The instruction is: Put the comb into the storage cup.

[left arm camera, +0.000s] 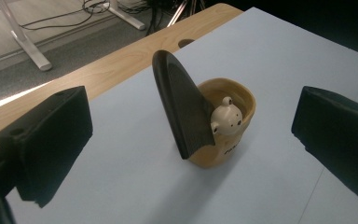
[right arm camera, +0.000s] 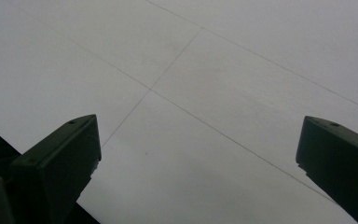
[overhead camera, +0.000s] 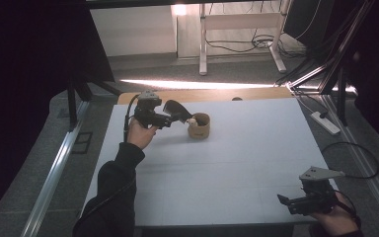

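A tan mug [overhead camera: 200, 126] [left arm camera: 235, 149] with a small white bear figure [left arm camera: 227, 120] on its rim stands on the white table top [overhead camera: 237, 163] at the far left. A black ribbed curved piece [overhead camera: 175, 107] [left arm camera: 182, 105] stands on edge against the mug's near side. My left gripper [overhead camera: 170, 119] [left arm camera: 191, 121] is open just left of the mug, its jaws wide on either side of the piece and apart from it. My right gripper [overhead camera: 287, 202] [right arm camera: 198, 140] is open and empty above bare table at the near right corner.
A wooden desk edge [overhead camera: 202, 95] [left arm camera: 121, 60] with a cable hole runs along the table's far side. Beyond it are white desk legs [overhead camera: 203, 44] and cables on the floor. A power strip [overhead camera: 325, 122] lies on the floor at the right. Metal rails flank the table.
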A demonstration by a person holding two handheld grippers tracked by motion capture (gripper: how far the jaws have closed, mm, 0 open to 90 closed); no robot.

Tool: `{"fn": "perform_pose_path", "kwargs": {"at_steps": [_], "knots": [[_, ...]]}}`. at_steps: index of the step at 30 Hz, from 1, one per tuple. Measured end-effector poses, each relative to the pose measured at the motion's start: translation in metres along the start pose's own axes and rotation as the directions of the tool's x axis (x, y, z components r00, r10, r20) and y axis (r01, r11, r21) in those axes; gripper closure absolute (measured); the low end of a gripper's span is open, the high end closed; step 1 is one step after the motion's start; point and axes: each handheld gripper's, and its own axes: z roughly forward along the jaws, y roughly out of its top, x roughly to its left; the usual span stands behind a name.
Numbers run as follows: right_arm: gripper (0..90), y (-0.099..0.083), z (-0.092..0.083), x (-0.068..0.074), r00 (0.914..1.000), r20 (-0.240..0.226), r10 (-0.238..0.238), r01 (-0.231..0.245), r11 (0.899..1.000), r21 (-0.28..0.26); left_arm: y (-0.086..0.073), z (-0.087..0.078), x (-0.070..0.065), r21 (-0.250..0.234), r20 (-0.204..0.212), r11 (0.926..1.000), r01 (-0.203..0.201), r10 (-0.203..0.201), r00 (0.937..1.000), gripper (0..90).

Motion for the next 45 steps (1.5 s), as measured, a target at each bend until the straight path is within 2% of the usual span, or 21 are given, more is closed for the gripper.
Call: {"fn": "perform_pose_path", "kwargs": {"at_steps": [18,30,40,45], "knots": [[0.2,0.0,0.0,0.001,1.0,0.003,-0.003,0.003,1.0,-0.001,-0.015,-0.003,-0.008,0.007,0.014,1.0,0.0,0.0,0.9999,0.0],[0.2,0.0,0.0,0.001,1.0,0.004,-0.007,0.007,1.0,-0.003,-0.029,0.001,-0.013,0.038,0.017,0.9993,-0.003,0.002,0.9999,0.0],[0.2,0.0,-0.001,0.001,1.0,0.0,-0.009,0.009,1.0,-0.009,-0.044,0.008,-0.012,0.092,0.001,0.9958,-0.008,0.007,1.0,0.0],[0.2,0.0,-0.001,0.002,0.9999,-0.001,-0.012,0.012,1.0,-0.007,-0.047,0.007,-0.014,0.094,-0.013,0.9955,-0.008,0.009,0.9999,0.0]]}}
